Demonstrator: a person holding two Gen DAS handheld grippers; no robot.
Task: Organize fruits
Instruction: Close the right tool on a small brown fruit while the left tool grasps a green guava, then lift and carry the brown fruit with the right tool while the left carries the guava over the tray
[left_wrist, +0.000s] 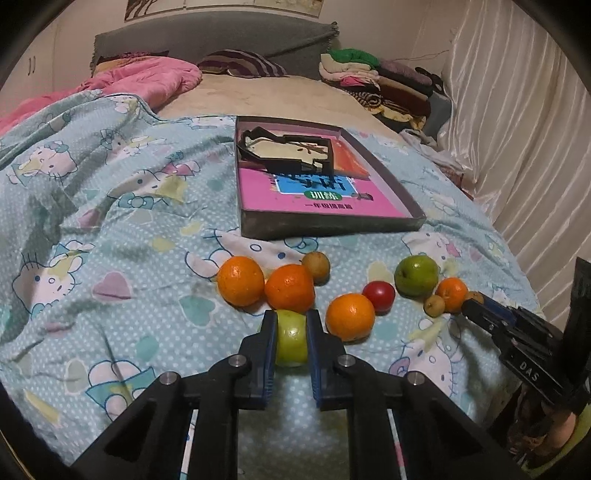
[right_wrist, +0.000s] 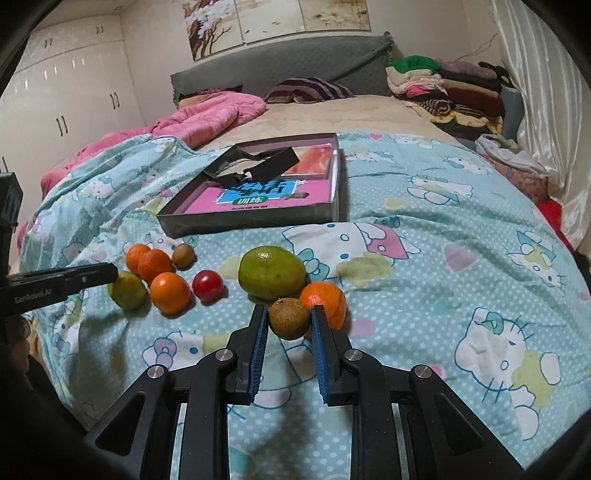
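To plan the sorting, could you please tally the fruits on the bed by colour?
Orange fruits: 4
Green fruits: 2
Red fruits: 1
Small brown fruits: 3, one partly hidden
Total: 10

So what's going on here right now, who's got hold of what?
A person is sorting fruit on a bed with a handheld tool in each hand. The left tool is shut on a yellow-green fruit near the oranges. The right tool is shut on a small brown fruit, beside a small orange and a big green fruit. The shallow box behind holds a pink book but no fruit yet.
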